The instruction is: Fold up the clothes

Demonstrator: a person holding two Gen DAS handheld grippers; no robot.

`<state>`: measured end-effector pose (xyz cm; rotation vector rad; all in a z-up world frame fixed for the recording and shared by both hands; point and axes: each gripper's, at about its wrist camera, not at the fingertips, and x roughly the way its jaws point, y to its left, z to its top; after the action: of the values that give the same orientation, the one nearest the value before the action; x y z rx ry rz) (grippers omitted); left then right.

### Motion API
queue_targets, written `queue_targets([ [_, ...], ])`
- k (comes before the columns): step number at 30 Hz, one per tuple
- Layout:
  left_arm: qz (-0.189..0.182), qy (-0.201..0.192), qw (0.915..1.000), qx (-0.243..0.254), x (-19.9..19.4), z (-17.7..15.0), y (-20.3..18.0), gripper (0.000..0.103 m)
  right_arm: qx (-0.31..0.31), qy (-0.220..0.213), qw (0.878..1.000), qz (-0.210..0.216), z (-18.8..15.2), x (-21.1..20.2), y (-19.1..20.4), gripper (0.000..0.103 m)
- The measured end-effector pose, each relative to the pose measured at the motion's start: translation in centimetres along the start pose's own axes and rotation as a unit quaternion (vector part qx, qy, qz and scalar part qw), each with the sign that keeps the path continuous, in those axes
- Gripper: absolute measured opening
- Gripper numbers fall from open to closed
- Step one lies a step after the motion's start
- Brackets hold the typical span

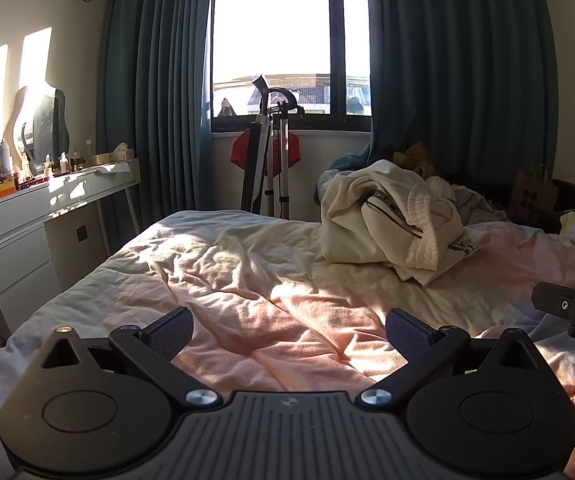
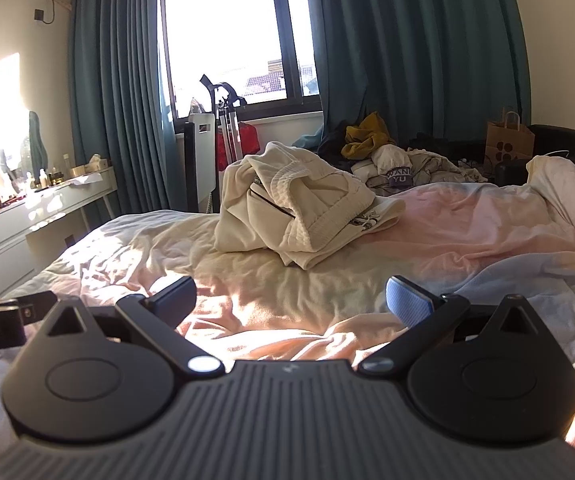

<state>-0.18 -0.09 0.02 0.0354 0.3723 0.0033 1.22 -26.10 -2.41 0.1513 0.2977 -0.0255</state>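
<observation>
The crumpled cream fabric garment (image 1: 391, 220) lies heaped on the wrinkled pink-and-cream bed quilt (image 1: 247, 280), at about one o'clock from the left gripper (image 1: 289, 330) and twelve o'clock from the right gripper (image 2: 291, 300). Both grippers are spread wide, holding nothing. The garment's folds hide its shape.

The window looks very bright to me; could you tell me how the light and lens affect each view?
Left wrist view: the window is blown out white, sun patches streak the duvet, curtains bow from fisheye. Right wrist view: glare washes out the dressing table; the cream garment stays legible.
</observation>
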Motion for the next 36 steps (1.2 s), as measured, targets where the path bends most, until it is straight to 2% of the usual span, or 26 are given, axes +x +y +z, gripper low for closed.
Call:
queue_targets([
  [27, -0.006, 0.003, 1.0, -0.002, 0.09, -0.04, 0.14, 0.103, 0.005, 0.005, 1.0, 0.004, -0.05, 0.17, -0.21, 0.103],
  [33, -0.051, 0.009, 0.9986, -0.014, 0.1, -0.14, 0.51, 0.103, 0.009, 0.005, 1.0, 0.0, -0.01, -0.01, -0.12, 0.103],
  [36, -0.06, 0.014, 0.9979, -0.017, 0.47, -0.32, 0.48, 0.103, 0.005, -0.002, 1.0, -0.007, 0.13, -0.17, 0.09, 0.103],
])
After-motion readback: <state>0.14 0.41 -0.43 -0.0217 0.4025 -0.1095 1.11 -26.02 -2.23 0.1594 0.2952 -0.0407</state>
